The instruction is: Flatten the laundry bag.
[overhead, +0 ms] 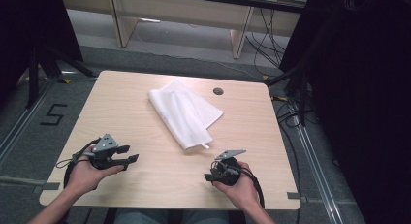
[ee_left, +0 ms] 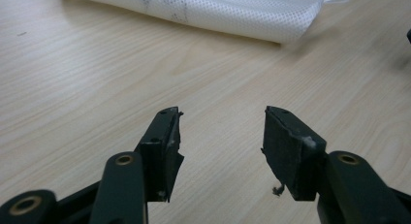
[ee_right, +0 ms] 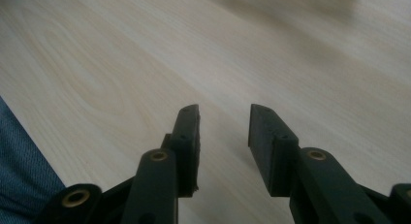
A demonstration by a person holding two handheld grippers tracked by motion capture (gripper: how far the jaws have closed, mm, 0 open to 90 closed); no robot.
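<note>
White folded cloth [overhead: 185,112] lies flat on the light wooden table [overhead: 121,107], slightly toward the far side of the tabletop and turned at a slant, one narrow end pointing toward the near edge. It is the landmark for everything else. A small loop tag sticks out of its near corner, and the left gripper view shows its mesh weave [ee_left: 203,10] and rounded folded edge resting on the wood.

Left gripper [overhead: 127,155] is held in the person's left hand [overhead: 87,173] on the near-left side of the cloth, well apart from it, its jaws pointing toward the space just below the cloth's near end. Those jaws stand wide apart with bare wood between them; the pads [ee_left: 291,146] look worn and touch nothing.

Right gripper [overhead: 208,176] sits in the person's right hand [overhead: 237,185] nearer to the table's front edge than the cloth, below its tagged corner and clear of it. Its jaws are parted too, somewhat less widely, with nothing between them, over bare wood [ee_right: 121,64].

A small dark round grommet [overhead: 218,91] sits in the tabletop just beyond the cloth's far-right corner
</note>
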